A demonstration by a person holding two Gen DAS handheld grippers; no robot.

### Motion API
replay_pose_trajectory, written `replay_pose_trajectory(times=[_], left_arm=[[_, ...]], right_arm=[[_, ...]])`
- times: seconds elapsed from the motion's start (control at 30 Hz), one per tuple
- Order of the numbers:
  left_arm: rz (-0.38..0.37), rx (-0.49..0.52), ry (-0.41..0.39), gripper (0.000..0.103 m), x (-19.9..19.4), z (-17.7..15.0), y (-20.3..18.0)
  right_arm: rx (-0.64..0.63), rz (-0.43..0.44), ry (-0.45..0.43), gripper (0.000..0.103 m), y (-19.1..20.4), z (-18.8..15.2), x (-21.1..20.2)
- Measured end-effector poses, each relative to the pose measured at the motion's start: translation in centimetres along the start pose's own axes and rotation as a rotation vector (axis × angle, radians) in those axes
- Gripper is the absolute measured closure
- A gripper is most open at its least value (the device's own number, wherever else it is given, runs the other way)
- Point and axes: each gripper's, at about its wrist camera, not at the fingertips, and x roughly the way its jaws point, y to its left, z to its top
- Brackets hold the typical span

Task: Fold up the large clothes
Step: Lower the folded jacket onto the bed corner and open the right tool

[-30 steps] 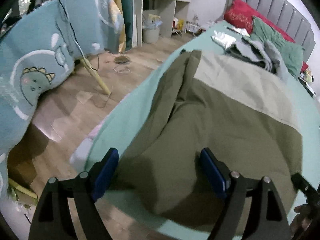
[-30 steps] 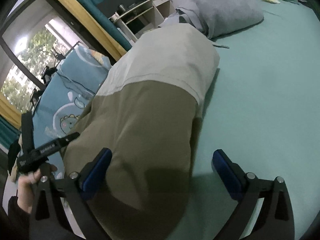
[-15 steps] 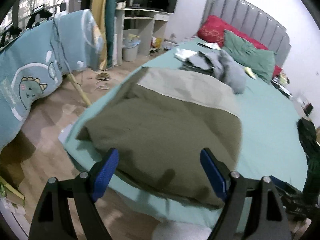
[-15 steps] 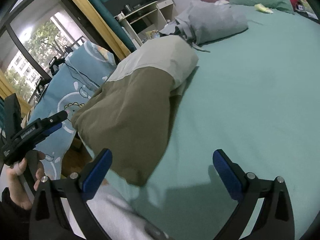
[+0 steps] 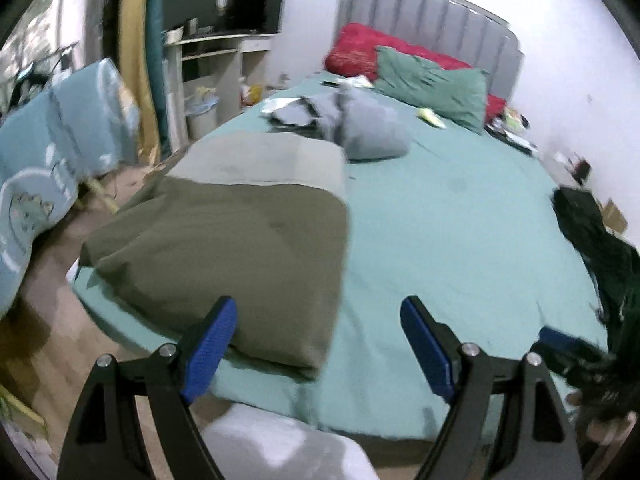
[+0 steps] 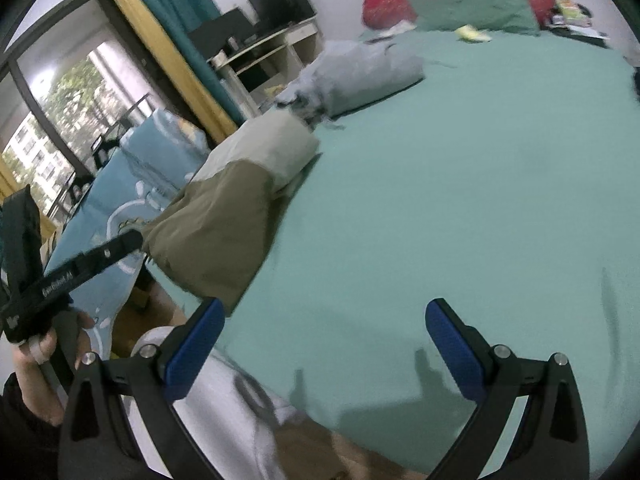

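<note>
Both the left gripper [image 5: 318,346] and the right gripper [image 6: 324,346] are spread wide, holding nothing. Ahead, one folded olive-and-beige garment [image 5: 236,232] lies near the bed's [image 5: 452,240] left edge. Beyond: one grey clothes heap [image 5: 360,124], two pillows, one desk [image 5: 208,60].

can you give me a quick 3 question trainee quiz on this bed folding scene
1. True or false: the left hand-held gripper is shut on the folded olive garment.
2. Which lies closest to the headboard? A) grey clothes pile B) green pillow C) folded olive garment
3. Fill in: the garment's far end is a lighter ____ panel.

Key
1. False: both it and the right hand-held gripper are open and hold nothing.
2. B
3. grey
</note>
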Motion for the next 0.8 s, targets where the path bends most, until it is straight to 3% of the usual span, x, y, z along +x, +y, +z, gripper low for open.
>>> replay_pose_trajectory(times=[0.27, 0.4, 0.57, 0.8], left_arm=[[-0.088, 0.106, -0.004, 0.019, -2.1, -0.4, -7.3], [-0.072, 0.148, -0.036, 0.019, -3.9, -0.5, -10.3], [-0.105, 0.183, -0.149, 0.008, -7.2, -0.1, -13.1], [-0.143, 0.178, -0.277, 0.003, -11.4, 0.9, -15.7]], right_arm=[[0.041, -0.068, -0.071, 0.001, -4.1, -0.9, -6.5], [0.049, -0.112, -0.101, 0.001, -5.9, -1.0, -9.7], [0.040, -0.190, -0.191, 0.000, -7.2, -0.7, -14.8], [0.009, -0.244, -0.321, 0.000, -6.9, -0.4, -22.1]])
